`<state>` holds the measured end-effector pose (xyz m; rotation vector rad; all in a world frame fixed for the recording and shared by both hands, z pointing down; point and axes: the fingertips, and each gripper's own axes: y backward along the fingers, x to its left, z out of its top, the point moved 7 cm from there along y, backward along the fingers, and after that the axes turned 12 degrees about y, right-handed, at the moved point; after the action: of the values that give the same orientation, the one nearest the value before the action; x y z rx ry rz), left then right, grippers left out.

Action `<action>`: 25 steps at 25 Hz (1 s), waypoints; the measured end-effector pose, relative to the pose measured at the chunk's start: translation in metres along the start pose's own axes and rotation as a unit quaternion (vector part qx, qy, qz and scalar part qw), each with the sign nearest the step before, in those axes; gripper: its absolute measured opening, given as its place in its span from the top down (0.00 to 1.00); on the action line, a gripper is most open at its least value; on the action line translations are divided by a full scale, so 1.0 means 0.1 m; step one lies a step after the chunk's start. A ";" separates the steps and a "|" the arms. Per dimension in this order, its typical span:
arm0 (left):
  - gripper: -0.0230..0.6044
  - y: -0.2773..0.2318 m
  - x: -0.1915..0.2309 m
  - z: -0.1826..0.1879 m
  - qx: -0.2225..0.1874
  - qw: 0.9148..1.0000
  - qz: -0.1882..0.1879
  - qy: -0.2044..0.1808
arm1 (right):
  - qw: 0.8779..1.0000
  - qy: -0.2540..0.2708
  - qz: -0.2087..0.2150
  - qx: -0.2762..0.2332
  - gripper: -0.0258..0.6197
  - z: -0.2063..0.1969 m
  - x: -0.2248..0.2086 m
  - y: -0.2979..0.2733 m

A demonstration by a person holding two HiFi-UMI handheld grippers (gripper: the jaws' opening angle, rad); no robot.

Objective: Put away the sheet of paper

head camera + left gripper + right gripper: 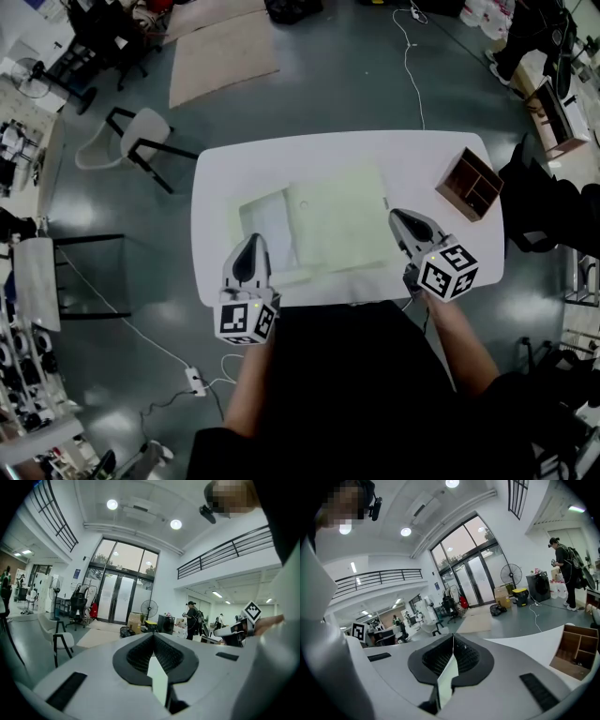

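Note:
A large pale green sheet of paper (337,228) lies on the white table (422,159). My left gripper (253,246) is at the sheet's near left corner, and in the left gripper view its jaws (153,638) are shut with a pale strip of paper (158,679) pinched between them. At the sheet's right edge my right gripper (401,223) is also closed, and the right gripper view shows a paper edge (447,679) caught between its pads (453,640). A whitish sheet or sleeve (264,223) lies beside and partly under the green sheet's left side.
A small wooden compartment box (472,184) stands at the table's right end, also visible as the box (575,651) in the right gripper view. A white chair (131,141) and a tan mat (220,52) are on the floor beyond the table. People stand far off.

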<state>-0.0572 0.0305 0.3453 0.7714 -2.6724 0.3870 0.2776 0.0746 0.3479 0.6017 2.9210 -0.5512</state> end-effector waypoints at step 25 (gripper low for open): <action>0.96 -0.06 -0.09 -0.10 0.004 0.999 0.016 -0.028 | 0.998 0.058 -0.033 -0.003 0.96 -0.06 -0.08 0.15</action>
<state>-0.0440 0.0336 0.3522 0.7539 -2.7403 0.3893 0.2908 0.0866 0.3502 0.5556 3.0611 -0.5304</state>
